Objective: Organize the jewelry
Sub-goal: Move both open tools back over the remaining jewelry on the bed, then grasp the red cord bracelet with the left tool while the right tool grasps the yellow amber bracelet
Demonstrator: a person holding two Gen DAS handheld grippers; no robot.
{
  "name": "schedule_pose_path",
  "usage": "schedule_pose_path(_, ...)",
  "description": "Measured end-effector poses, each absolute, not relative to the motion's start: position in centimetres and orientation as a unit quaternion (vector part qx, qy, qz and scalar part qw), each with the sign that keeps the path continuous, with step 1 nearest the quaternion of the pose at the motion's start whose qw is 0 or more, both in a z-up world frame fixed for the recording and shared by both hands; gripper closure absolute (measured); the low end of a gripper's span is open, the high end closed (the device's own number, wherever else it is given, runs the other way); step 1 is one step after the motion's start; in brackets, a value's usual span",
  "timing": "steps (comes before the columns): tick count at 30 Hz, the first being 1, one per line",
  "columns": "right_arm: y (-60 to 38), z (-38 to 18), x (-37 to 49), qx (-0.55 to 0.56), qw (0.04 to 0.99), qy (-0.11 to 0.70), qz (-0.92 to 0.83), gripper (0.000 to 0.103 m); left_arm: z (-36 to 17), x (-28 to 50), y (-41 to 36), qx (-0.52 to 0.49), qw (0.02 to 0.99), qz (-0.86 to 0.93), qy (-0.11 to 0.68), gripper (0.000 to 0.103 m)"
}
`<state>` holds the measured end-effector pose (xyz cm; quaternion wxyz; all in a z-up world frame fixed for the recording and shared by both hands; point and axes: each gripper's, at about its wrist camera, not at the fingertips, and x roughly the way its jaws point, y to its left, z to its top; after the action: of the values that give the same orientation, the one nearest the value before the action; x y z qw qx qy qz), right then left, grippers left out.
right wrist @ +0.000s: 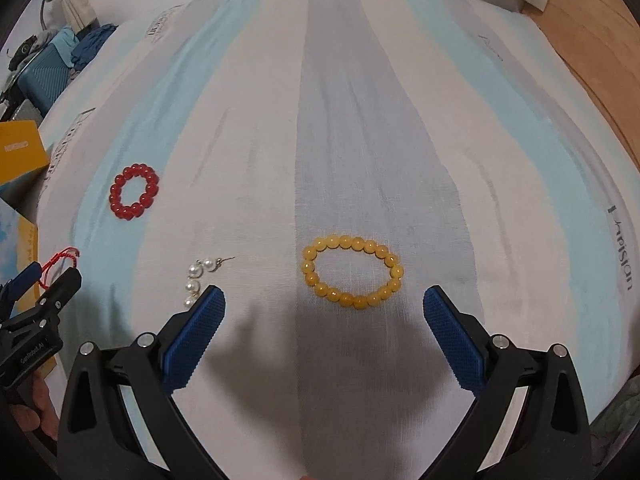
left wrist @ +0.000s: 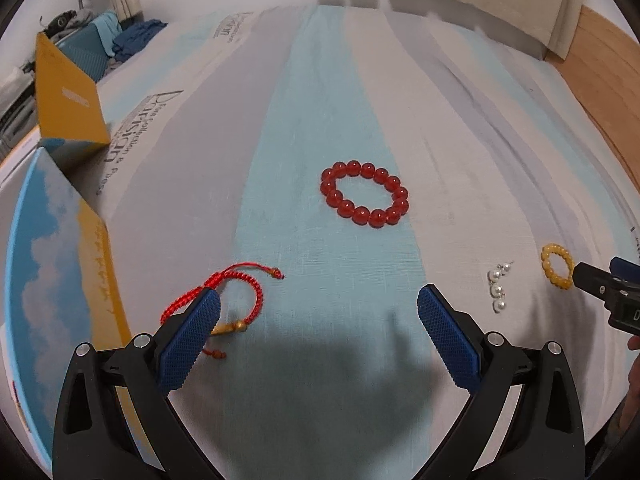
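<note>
A box with a sky-and-cloud print (left wrist: 52, 272) sits at the near left, its yellow lid (left wrist: 66, 92) standing open; what lies inside cannot be seen. The striped blue, grey and white cloth (left wrist: 320, 120) carries printed writing, of which "Parisian" reads at its right edge in the right wrist view.

The left gripper (left wrist: 318, 306) is spread wide, holding nothing, above the cloth. The red cord bracelet (left wrist: 236, 292) lies beside its left finger, near the box. The red bead bracelet (left wrist: 364, 194) rests farther off, at centre.

The right gripper (right wrist: 323, 304) is also released and empty. The yellow bead bracelet (right wrist: 352, 272) lies just ahead between its fingers, and pearl earrings (right wrist: 200, 276) lie to its left.
</note>
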<state>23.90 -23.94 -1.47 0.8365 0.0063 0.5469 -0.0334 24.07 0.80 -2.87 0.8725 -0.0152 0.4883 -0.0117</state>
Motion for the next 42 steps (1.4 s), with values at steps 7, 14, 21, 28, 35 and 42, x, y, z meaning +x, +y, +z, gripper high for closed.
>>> schedule_pose_path(7, -24.4, -2.5, 25.4, 0.002, 0.832, 0.553, -0.037, 0.008, -3.6, 25.4, -0.4, 0.0, 0.868, -0.019, 0.495, 0.006)
schedule_pose_path(14, -24.9, -4.4, 27.1, 0.007, 0.82, 0.571, -0.036, 0.008, -4.8, 26.4, 1.7, -0.004, 0.862, 0.025, 0.506, 0.006)
schedule_pose_path(21, -24.5, -7.2, 28.6, 0.005, 0.8, 0.599, -0.035, 0.008, -6.5, 27.0, 3.7, -0.027, 0.849, 0.047, 0.525, 0.007)
schedule_pose_path(28, -24.0, -7.5, 28.9, 0.017, 0.801, 0.598, -0.022, 0.034, -6.7, 27.0, 3.9, -0.032, 0.843, 0.049, 0.534, 0.037)
schedule_pose_path(35, -24.1, -6.7, 29.1, 0.014, 0.802, 0.597, -0.017, 0.073, -6.3, 26.2, 4.6, -0.047, 0.838, 0.026, 0.543, 0.096)
schedule_pose_path(42, -24.1, -6.3, 29.1, 0.024, 0.811, 0.585, -0.02, 0.093, -5.8, 25.5, 3.6, -0.042, 0.84, -0.001, 0.542, 0.096)
